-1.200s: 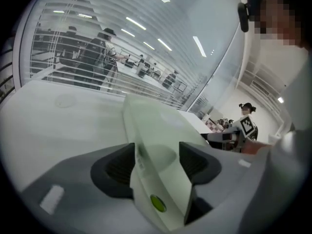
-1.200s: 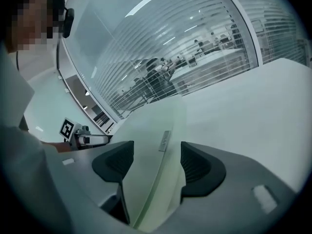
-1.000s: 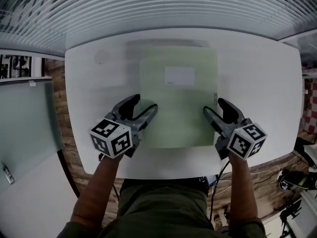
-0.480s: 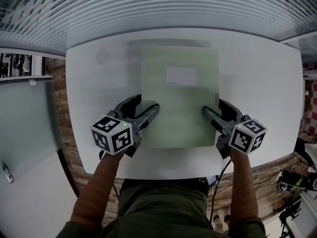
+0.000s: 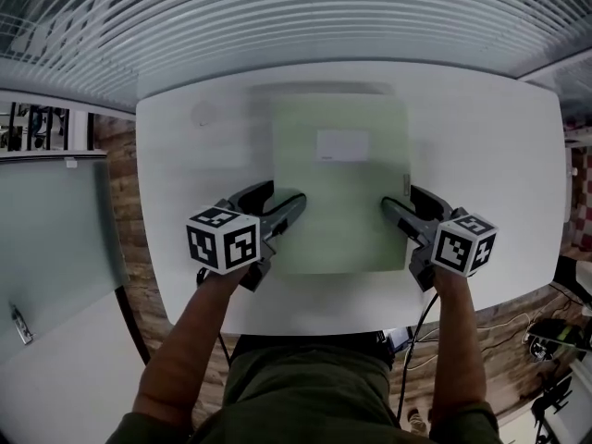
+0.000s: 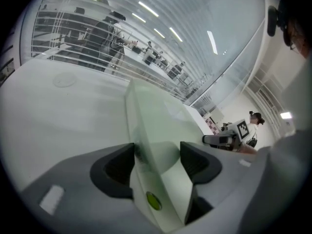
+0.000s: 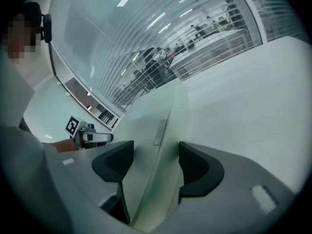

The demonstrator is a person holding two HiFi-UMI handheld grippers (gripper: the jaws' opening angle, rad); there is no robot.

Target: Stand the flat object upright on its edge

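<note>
Jaws of my left gripper [image 5: 282, 198] and right gripper [image 5: 400, 198] stand apart, unclenched, each straddling one side edge of the pale green folder [image 5: 338, 206]. The folder lies flat at the middle of the white table [image 5: 490, 155]. Step in hand: seating the grip. Next, I judge, both pairs must close together and tip the folder evenly onto one edge. Its white label [image 5: 342, 144] shows no legible writing.

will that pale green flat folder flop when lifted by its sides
The pale green flat plastic folder looks thin, so it'll probably bow between the left claw and right claw. Its smooth face may slip. On edge it'd likely tip.
</note>
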